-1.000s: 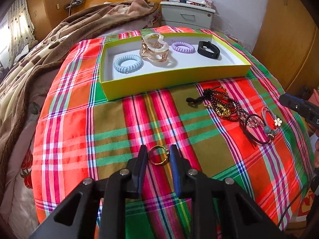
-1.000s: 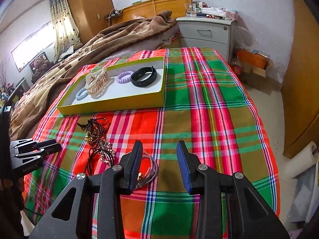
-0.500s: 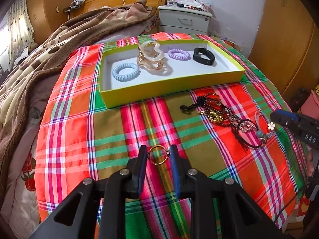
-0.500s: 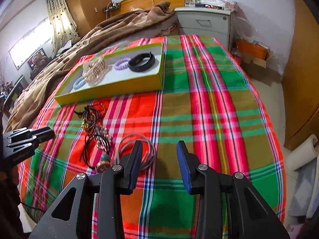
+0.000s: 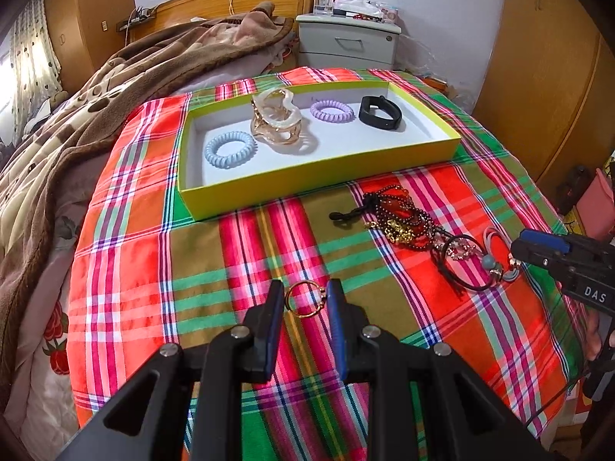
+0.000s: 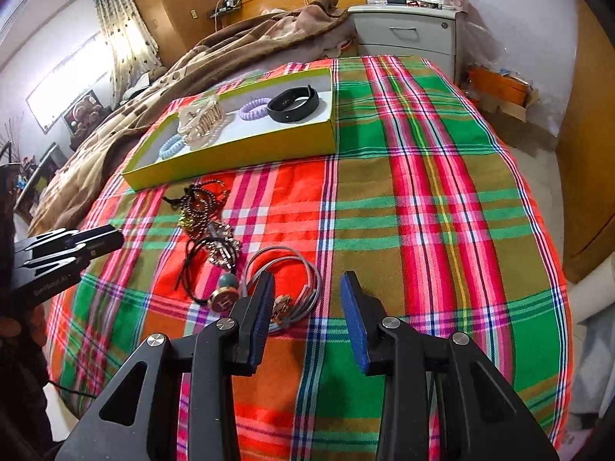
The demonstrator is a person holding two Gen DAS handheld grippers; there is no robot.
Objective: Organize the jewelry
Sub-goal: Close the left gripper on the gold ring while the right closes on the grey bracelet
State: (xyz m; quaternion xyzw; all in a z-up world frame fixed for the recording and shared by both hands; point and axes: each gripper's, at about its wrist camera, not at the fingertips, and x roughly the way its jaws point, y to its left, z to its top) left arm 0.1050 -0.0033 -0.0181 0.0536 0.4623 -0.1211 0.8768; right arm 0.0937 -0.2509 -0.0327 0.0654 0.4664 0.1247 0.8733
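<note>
On the plaid cloth [image 5: 127, 238] covering the bed, a shallow yellow-green box [image 5: 307, 176] lay toward the far side. Inside it, from left to right, sat a pale blue coil hair tie [image 5: 230, 150], a clear amber hair claw [image 5: 277, 121], a purple coil hair tie [image 5: 332, 111] and a black wristband [image 5: 380, 112], each apart from the next. Near the box, to the right, a tangle of beaded bracelets [image 5: 399, 217] lay loose on the cloth, with a black cord bracelet [image 5: 463, 261] and a grey hair tie with a round charm [image 6: 284, 280] at its near end. The left gripper [image 5: 305, 299] was clamped on a small gold ring [image 5: 305, 299], both pads touching its sides above the cloth, near the box's front wall with nothing between them. The right gripper [image 6: 307, 307] had its jaws apart and empty, its left finger [image 6: 257, 322] over the edge of the grey hair tie. Beyond the cloth, a brown blanket [image 5: 96, 107] lay heaped on the left, and a grey nightstand [image 5: 346, 42] stood by the far wall.
</note>
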